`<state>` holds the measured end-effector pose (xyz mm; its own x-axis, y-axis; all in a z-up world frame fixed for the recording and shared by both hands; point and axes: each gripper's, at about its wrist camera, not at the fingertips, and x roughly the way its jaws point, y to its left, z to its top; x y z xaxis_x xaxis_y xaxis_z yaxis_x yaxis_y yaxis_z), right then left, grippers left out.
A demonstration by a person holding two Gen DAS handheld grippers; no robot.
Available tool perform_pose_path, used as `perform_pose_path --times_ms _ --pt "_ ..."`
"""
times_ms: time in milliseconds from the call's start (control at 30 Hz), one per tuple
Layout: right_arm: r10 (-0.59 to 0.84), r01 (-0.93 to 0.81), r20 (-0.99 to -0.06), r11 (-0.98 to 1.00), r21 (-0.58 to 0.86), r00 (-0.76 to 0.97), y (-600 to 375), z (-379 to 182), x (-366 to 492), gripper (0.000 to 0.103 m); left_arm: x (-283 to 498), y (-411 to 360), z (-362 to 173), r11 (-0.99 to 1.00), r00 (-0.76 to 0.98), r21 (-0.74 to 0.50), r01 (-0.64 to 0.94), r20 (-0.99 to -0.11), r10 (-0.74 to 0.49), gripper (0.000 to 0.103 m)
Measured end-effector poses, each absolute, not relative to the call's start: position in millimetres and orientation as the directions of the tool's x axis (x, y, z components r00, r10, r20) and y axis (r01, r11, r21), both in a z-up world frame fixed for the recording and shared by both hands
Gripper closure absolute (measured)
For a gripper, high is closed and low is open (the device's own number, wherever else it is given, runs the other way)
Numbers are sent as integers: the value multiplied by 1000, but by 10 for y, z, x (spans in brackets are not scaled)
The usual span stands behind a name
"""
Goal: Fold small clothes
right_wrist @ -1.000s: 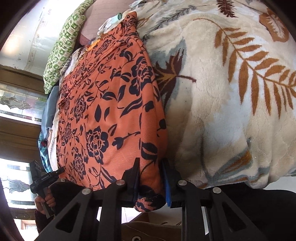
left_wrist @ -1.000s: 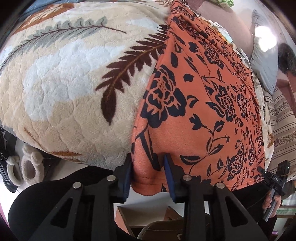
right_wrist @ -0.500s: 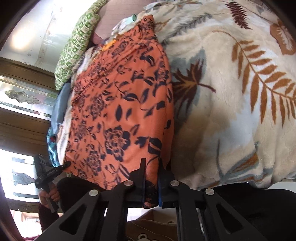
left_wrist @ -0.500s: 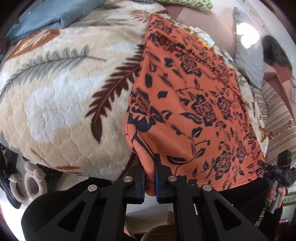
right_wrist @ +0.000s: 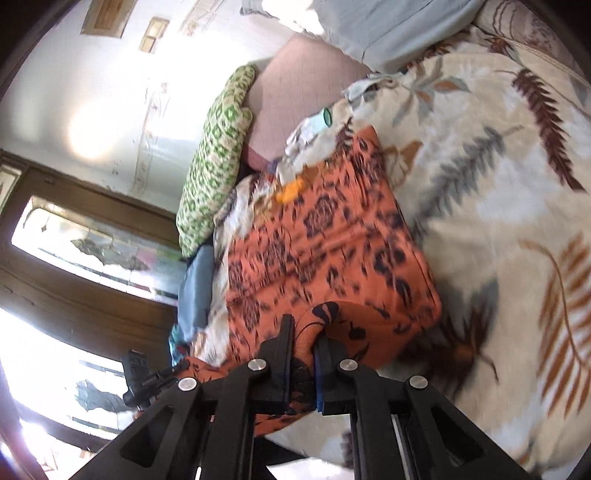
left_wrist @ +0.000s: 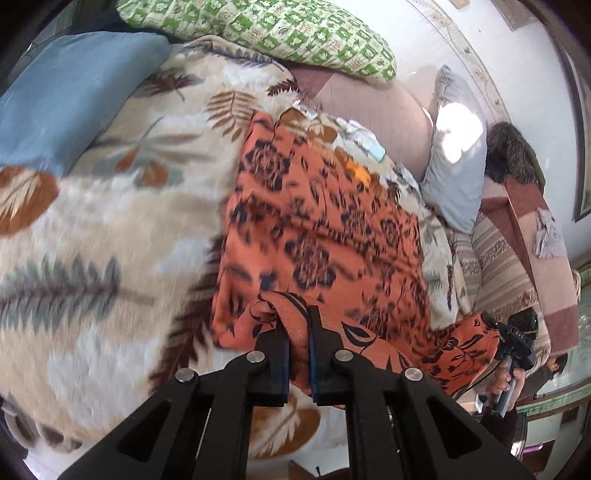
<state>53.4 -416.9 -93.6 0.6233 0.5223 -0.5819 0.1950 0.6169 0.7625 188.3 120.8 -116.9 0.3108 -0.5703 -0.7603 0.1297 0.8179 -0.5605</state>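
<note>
Near edge first: the left gripper [left_wrist: 298, 354] is clamped on a bunched corner of the orange floral garment [left_wrist: 317, 229], fabric pinched between nearly closed jaws; the right gripper [right_wrist: 303, 363] is likewise clamped on the opposite near corner of the same garment [right_wrist: 325, 251]. Both corners are held raised above the leaf-print blanket [left_wrist: 110, 229], and the hem is seen curling over toward the far end, so the step in hand is judged to be a lengthwise fold, near hem onto far hem. The rest of the garment lies flat on the blanket, running away toward the pink headboard [left_wrist: 373, 99]. For a clean fold, both corners should be carried at equal height and equal pace, light tension kept across the hem so no sag forms in the middle, and the corners laid square on the far edge before release. Small items near the far end [left_wrist: 364, 142] could be covered or snagged. Further back: green patterned pillow [left_wrist: 280, 33], blue pillow [left_wrist: 70, 92]. Motion blur limits detail.
</note>
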Motion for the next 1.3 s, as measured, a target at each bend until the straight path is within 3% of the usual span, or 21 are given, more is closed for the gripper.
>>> perform_pose_path --times_ms 267,500,633,733,800,867,900,933,967,1000,1067,1133,1300 --pt "459 293 -597 574 765 659 -4638 -1170 1795 94 3387 891 -1132 827 332 -558 72 -769 -547 95" --pt "409 393 -574 446 804 709 -5224 -1740 2672 94 4571 611 -1573 862 311 -506 9 -818 -484 94" --pt "471 452 -567 343 823 676 -5385 -2198 2984 90 4767 616 -1966 869 250 -489 -79 -853 -458 92" --pt "505 465 -556 306 831 661 -5443 -2390 3033 90 4660 758 -2031 822 296 -561 -99 -805 -514 89" --pt "516 448 -501 234 863 695 -5497 -2439 2935 90 4521 902 -1980 790 350 -603 -109 -767 -538 88" --pt "494 405 -441 185 896 750 -5554 -2393 2785 88 4357 1031 -1850 785 426 -606 -126 -748 -509 73" --pt "478 391 -428 182 902 767 -5565 -2351 2725 83 4271 1086 -1761 793 468 -596 -127 -741 -482 59" --pt "431 381 -426 190 905 795 -5595 -2263 2617 61 4157 1144 -1656 800 520 -586 -125 -726 -450 55" --pt "399 369 -412 182 911 819 -5618 -2200 2528 28 4059 1178 -1569 809 556 -573 -131 -718 -419 55" --pt "360 347 -383 164 923 850 -5645 -2130 2430 20 3926 1190 -1458 821 591 -555 -132 -709 -385 55" --pt "289 302 -340 168 938 895 -5655 -1924 2235 19 3620 1093 -1233 848 637 -524 -78 -680 -362 50" --pt "284 291 -364 270 918 887 -5556 -1669 2154 19 3295 900 -1123 880 656 -472 -51 -680 -327 30" --pt "310 329 -635 650 685 708 -4678 -1326 2315 24 2714 349 -1343 903 620 -428 -28 -716 -320 28"
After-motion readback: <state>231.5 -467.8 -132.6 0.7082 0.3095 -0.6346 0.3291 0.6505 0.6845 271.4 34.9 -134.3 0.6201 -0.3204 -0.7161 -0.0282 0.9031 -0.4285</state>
